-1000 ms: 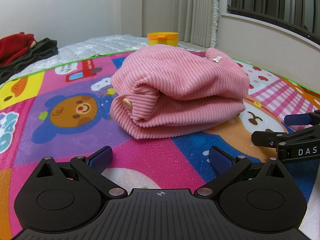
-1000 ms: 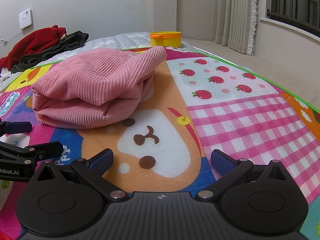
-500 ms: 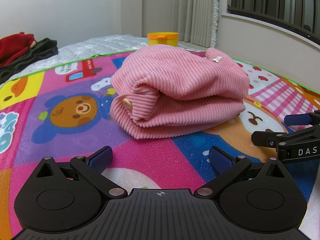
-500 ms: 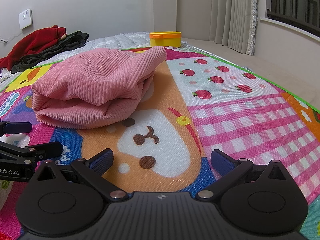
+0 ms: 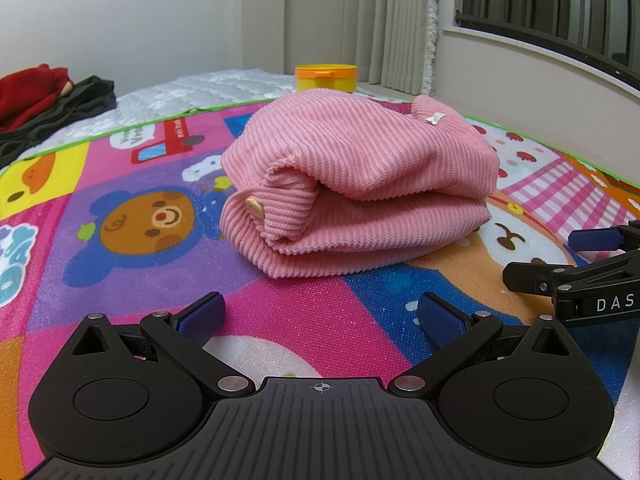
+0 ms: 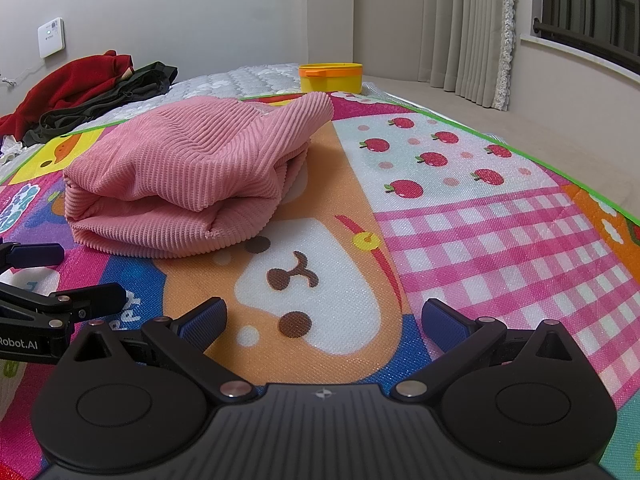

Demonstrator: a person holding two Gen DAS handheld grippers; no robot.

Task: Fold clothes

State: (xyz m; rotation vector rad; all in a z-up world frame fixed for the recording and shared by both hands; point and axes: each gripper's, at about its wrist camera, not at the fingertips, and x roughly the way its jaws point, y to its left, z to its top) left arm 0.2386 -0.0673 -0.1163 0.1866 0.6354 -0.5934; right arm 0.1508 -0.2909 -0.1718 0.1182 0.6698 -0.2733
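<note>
A pink corduroy garment (image 5: 360, 184) (image 6: 192, 180) lies folded into a thick bundle on the colourful play mat (image 5: 120, 216) (image 6: 480, 240), with a pale button showing at its left end. My left gripper (image 5: 320, 314) rests low on the mat just in front of the bundle, open and holding nothing. My right gripper (image 6: 324, 316) sits to the bundle's right, also open and empty. Each gripper shows at the edge of the other's view: the right gripper (image 5: 580, 264) and the left gripper (image 6: 44, 280).
A yellow tub with an orange lid (image 5: 326, 77) (image 6: 330, 77) stands behind the mat. Red and dark clothes (image 6: 88, 88) (image 5: 44, 104) are piled on the white quilted mattress (image 5: 192, 88) at the back left. Curtains (image 6: 464, 24) and a windowed wall (image 5: 540, 76) close off the right.
</note>
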